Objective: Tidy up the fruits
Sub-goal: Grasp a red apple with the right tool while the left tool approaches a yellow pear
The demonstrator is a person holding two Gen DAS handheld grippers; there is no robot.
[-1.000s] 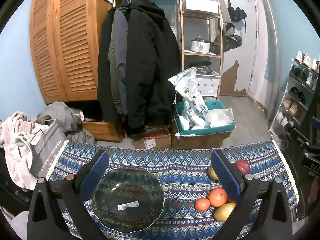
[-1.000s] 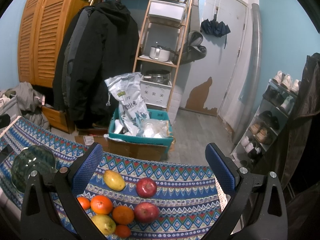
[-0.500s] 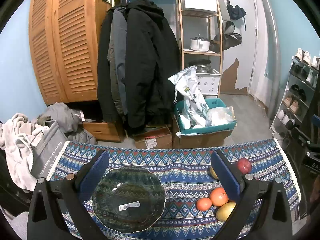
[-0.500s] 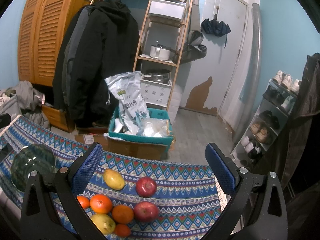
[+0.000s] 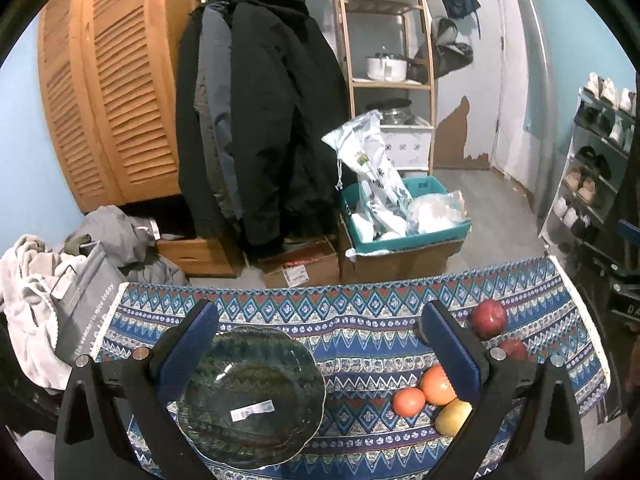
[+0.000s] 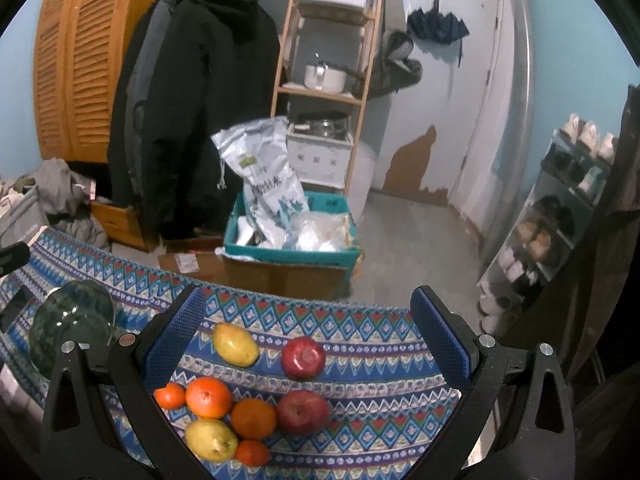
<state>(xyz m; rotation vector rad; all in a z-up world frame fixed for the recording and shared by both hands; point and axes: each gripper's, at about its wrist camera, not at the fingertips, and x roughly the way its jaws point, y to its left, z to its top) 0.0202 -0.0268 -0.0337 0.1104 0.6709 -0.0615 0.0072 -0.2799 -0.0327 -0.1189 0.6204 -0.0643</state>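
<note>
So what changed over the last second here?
Almost nothing. The left gripper has drifted slightly, so the bowl and fruit sit marginally shifted in its view. Nothing was grasped or released. Both jaws stay open; the right gripper stays hovering over the fruit.

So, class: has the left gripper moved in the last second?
Barely: the left gripper drifted slightly, since the glass plate shifted a little rightward between its fingers.
</note>
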